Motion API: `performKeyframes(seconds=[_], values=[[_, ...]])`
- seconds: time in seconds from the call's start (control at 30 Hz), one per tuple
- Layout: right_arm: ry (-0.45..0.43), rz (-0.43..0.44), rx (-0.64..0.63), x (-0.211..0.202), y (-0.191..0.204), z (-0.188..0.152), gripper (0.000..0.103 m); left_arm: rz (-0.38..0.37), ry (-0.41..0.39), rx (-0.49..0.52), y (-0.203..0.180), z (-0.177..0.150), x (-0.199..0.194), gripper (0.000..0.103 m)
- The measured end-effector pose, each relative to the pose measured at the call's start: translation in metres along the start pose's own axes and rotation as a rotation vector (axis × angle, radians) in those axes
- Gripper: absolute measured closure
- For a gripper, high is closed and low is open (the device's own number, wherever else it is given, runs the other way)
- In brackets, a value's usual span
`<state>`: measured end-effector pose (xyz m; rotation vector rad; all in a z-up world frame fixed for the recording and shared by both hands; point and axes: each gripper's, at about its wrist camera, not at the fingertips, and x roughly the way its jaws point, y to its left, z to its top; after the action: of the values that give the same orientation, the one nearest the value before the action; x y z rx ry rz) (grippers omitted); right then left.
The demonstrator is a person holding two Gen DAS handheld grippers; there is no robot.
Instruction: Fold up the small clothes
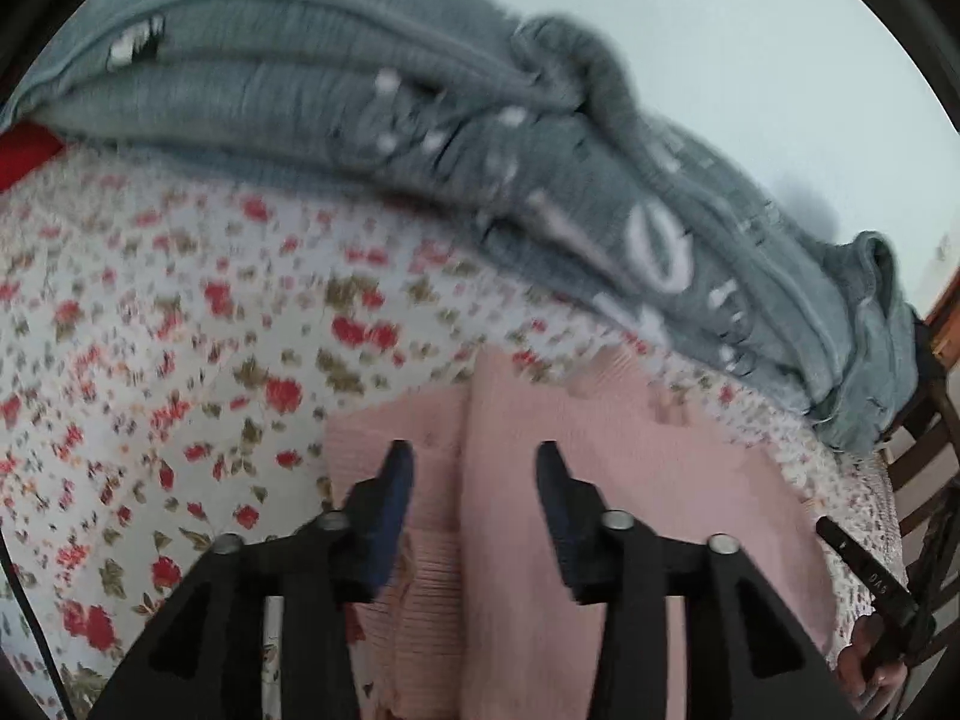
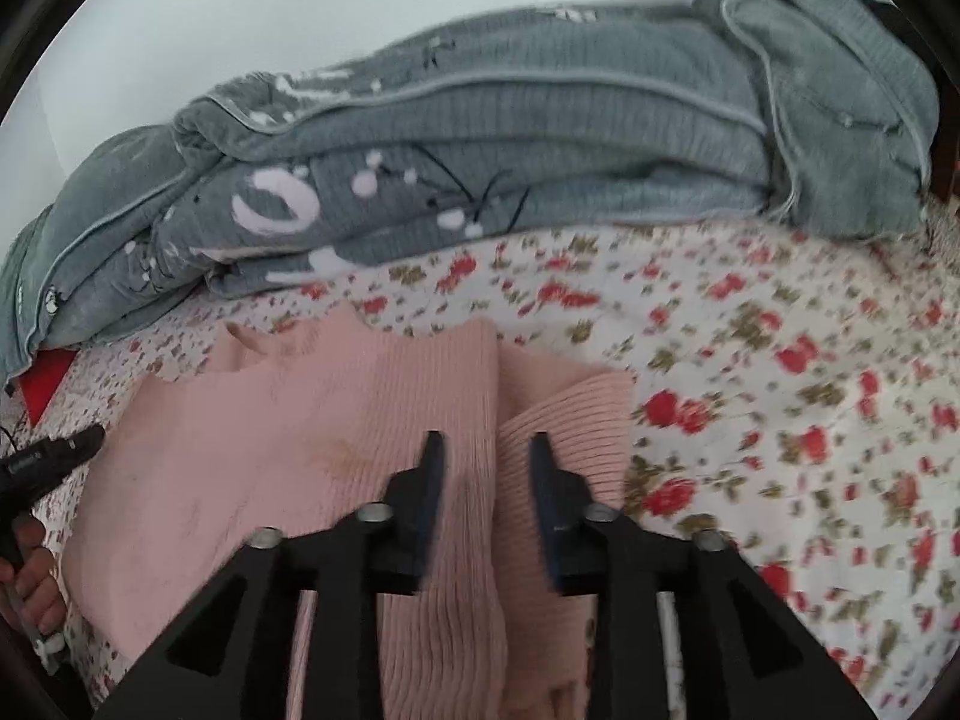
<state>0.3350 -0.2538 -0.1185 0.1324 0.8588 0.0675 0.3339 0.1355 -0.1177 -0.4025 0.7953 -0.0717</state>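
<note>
"So, where was the soft pink ribbed knit sweater?"

"It lay flat on the bed's white sheet with red flowers, near the big grey blanket."

"Were the tongs holding it?"

"No. The left tongs stood apart over the pink knit and pinched nothing. The right tongs stood apart too, above a sleeve fold."

"Was the folding done?"

"Not yet, I think. Both sleeves looked turned in over the body. The long body was not yet folded in half, so that step was left."
</note>
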Motion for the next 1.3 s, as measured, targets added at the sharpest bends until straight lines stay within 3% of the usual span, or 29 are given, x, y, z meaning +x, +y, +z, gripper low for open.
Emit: performKeyframes(seconds=[0.07,0.13,0.23,0.27,0.33,0.4,0.47,0.57,0.73,0.83,0.93,1.3], values=[[-0.010,0.005,-0.009,-0.008,0.001,-0.004,0.066,-0.043,-0.022,0.025,-0.008,-0.002,-0.008,0.049],[-0.003,0.013,-0.040,-0.011,0.004,-0.012,0.066,-0.030,-0.018,0.053,-0.016,-0.009,-0.003,0.048],[0.052,-0.091,-0.073,0.006,0.006,-0.028,0.066,0.110,0.047,0.088,-0.021,-0.024,0.024,0.049],[0.067,-0.096,-0.063,0.009,0.006,-0.029,0.066,0.158,0.065,0.113,-0.023,-0.029,0.033,0.049],[0.055,-0.079,-0.026,0.003,0.000,-0.026,0.066,0.185,0.048,0.153,-0.026,-0.031,0.033,0.049],[0.032,-0.068,0.001,-0.008,-0.007,-0.022,0.062,0.160,0.015,0.156,-0.028,-0.028,0.023,0.048],[0.007,-0.069,0.019,-0.016,-0.015,-0.021,0.047,0.125,-0.012,0.125,-0.022,-0.025,0.015,0.039],[0.024,-0.056,0.081,-0.013,-0.033,-0.021,0.035,0.070,-0.008,0.034,-0.007,-0.021,0.009,0.033],[0.079,0.089,0.163,-0.004,-0.046,-0.029,0.035,0.036,0.047,-0.025,0.012,-0.027,0.006,0.032],[0.062,0.143,0.153,-0.009,-0.041,-0.032,0.035,0.036,0.079,-0.024,0.016,-0.037,0.007,0.031],[0.071,0.115,0.125,-0.004,-0.031,-0.033,0.034,0.026,0.114,-0.042,0.025,-0.046,0.013,0.031],[0.092,0.066,0.096,0.017,-0.021,-0.032,0.034,-0.002,0.091,-0.006,0.024,-0.045,0.024,0.027]])
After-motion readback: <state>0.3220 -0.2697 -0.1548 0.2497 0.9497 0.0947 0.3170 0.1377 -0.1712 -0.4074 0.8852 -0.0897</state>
